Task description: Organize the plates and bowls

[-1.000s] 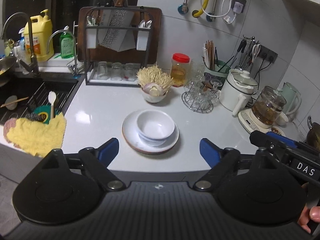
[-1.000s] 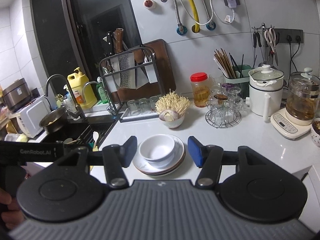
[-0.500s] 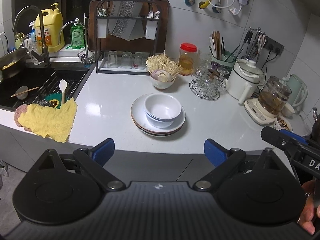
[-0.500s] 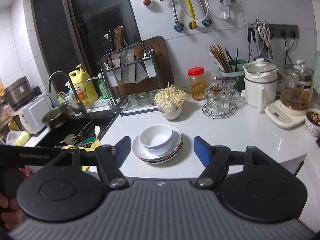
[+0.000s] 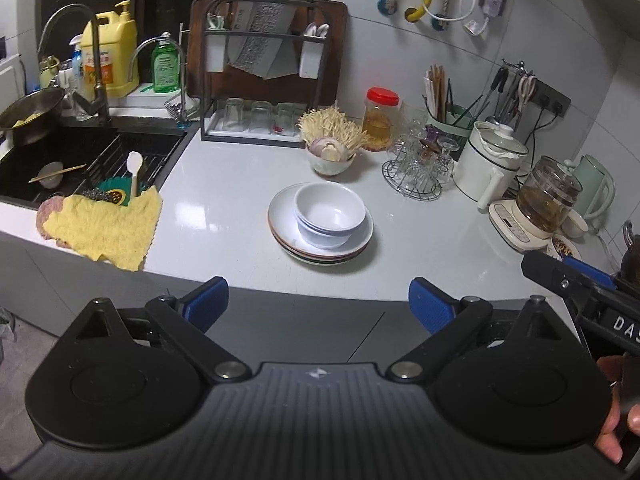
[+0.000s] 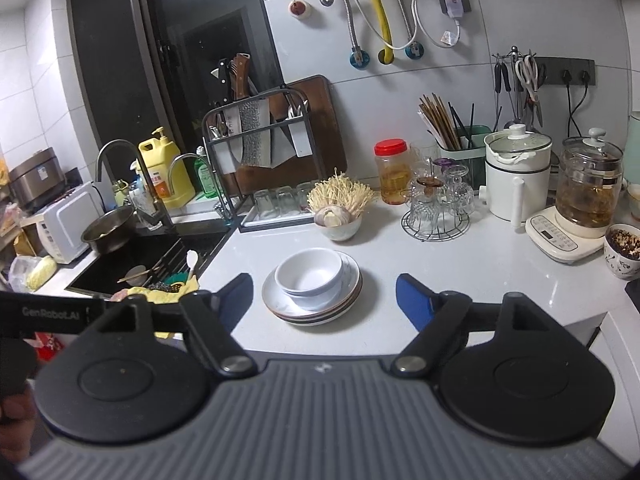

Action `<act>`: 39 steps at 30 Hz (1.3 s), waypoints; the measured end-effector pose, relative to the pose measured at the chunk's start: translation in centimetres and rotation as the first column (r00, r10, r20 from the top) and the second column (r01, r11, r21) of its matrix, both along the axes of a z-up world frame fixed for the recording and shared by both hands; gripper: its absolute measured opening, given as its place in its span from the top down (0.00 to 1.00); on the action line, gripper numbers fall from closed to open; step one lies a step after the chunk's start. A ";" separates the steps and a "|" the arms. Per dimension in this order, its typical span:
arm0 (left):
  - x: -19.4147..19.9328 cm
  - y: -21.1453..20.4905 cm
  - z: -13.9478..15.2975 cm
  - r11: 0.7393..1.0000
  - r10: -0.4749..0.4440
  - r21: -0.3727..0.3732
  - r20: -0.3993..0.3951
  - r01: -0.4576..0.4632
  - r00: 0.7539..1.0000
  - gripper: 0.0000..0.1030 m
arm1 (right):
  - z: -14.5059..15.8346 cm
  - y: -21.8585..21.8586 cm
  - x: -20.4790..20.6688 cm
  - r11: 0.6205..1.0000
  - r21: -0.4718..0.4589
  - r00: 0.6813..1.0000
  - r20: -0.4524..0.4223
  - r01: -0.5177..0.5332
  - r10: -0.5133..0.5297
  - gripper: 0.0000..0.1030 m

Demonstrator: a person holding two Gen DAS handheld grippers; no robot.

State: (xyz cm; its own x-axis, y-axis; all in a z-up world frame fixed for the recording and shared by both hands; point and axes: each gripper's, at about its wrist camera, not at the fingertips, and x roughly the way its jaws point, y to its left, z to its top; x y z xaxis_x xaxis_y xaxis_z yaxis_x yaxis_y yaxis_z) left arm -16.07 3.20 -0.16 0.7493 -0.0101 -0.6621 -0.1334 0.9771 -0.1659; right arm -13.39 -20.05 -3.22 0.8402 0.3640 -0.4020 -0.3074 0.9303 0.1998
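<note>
Stacked white bowls (image 5: 330, 214) (image 6: 309, 276) sit on a stack of white plates (image 5: 282, 216) (image 6: 352, 278) in the middle of the white counter. My left gripper (image 5: 318, 300) hangs wide open in front of the counter's edge, short of the stack, nothing between its blue pads. My right gripper (image 6: 324, 294) is held near the front edge with its jaws opening; the stack shows in the gap beyond them, untouched. The right gripper's tip (image 5: 568, 276) also pokes into the left wrist view at the right.
A sink (image 5: 80, 156) with a yellow cloth (image 5: 104, 226) over its rim lies left. Behind the stack stand a bowl of enoki mushrooms (image 5: 332, 152), a knife rack with glasses (image 5: 260, 88), a red-lidded jar (image 5: 380, 118), a wire glass holder (image 5: 418, 168), a white pot (image 5: 490, 164) and a glass kettle (image 5: 546, 200).
Both grippers have drawn back from the stack toward the counter's front edge. The right gripper's jaws have spread wider; the left stays wide. Bowls and plates have not moved.
</note>
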 end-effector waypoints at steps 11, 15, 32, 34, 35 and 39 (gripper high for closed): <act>-1.2 -0.2 0.3 0.999 0.026 0.027 0.006 -0.027 1.000 0.04 | 0.0 0.2 -0.7 1.000 -0.002 1.000 0.001 -0.020 0.020 0.00; -1.3 -0.4 0.6 0.999 0.023 0.042 0.008 -0.024 1.000 0.04 | 0.1 0.3 -0.6 1.000 -0.007 1.000 -0.010 -0.021 0.021 0.00; -2.0 -0.3 0.8 0.999 0.026 0.022 0.017 -0.026 1.000 0.04 | 0.3 0.3 -1.5 0.999 -0.031 1.000 0.003 -0.021 0.022 0.00; -2.0 -0.4 0.8 1.000 0.027 0.010 0.013 -0.027 1.000 0.04 | 0.4 0.3 -1.5 0.999 -0.038 1.000 0.008 -0.018 0.019 0.00; -2.0 -0.4 0.8 1.000 0.027 0.006 0.012 -0.027 1.000 0.04 | 0.4 0.3 -1.5 0.999 -0.039 1.000 0.010 -0.020 0.021 0.00; -2.0 -0.7 0.7 0.999 0.029 0.018 0.010 -0.029 1.000 0.04 | 0.3 0.1 -1.3 0.999 -0.037 1.000 -0.001 -0.026 0.026 0.00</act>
State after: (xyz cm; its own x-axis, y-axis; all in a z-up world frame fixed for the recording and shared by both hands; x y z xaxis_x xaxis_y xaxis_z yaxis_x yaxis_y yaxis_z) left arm -18.06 2.46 0.58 0.7557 0.0235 -0.6545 -0.1600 0.9757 -0.1497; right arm -14.74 -19.93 -2.88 0.8303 0.3706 -0.4163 -0.3314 0.9288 0.1659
